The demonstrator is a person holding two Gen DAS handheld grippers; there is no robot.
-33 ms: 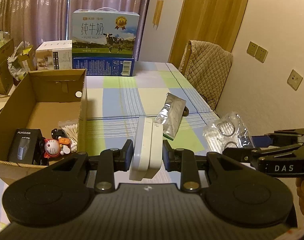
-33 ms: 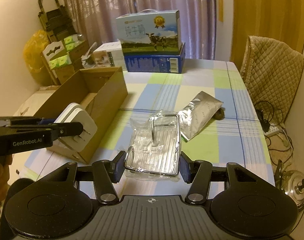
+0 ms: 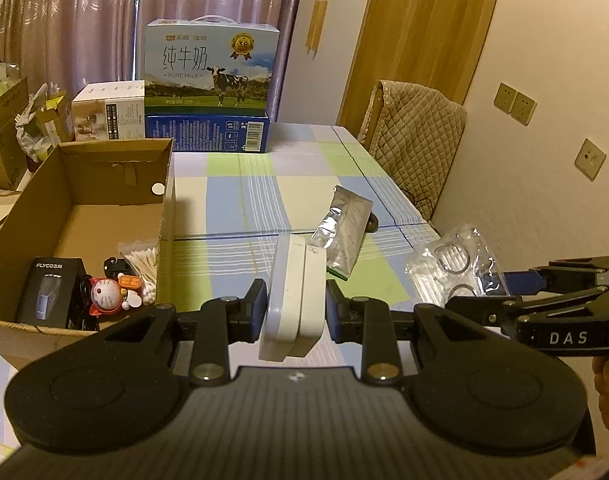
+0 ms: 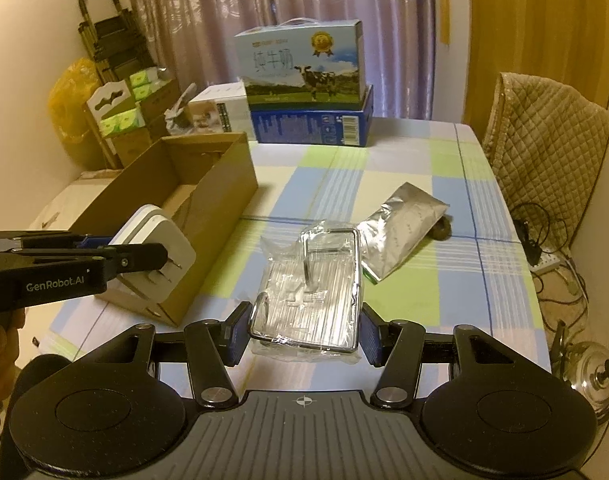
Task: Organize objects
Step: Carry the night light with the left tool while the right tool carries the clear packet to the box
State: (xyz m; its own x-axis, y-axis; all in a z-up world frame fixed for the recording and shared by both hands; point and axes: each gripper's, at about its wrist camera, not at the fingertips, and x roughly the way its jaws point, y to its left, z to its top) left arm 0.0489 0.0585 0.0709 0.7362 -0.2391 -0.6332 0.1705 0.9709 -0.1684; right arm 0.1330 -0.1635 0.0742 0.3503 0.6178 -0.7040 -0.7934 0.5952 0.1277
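Note:
My left gripper [image 3: 292,308] is shut on a white plug adapter [image 3: 292,296], held upright above the checked tablecloth just right of the open cardboard box [image 3: 104,152]. The right wrist view shows the adapter [image 4: 160,240] with its metal prongs, next to the box's near corner [image 4: 224,208]. My right gripper [image 4: 304,328] is shut on a clear plastic pack of metal wire hooks [image 4: 312,280], lifted off the table. That pack [image 3: 452,264] appears at the right of the left wrist view. A silver foil pouch [image 3: 344,228] lies flat mid-table.
Inside the box lie a black FLYCO carton [image 3: 48,292], a small cat figure [image 3: 106,300] and a bag of cotton swabs [image 3: 142,264]. A milk carton [image 3: 210,68] on a blue box stands at the back. A quilt-covered chair [image 3: 416,136] is right; a kettle [image 4: 592,372] and cables are on the floor.

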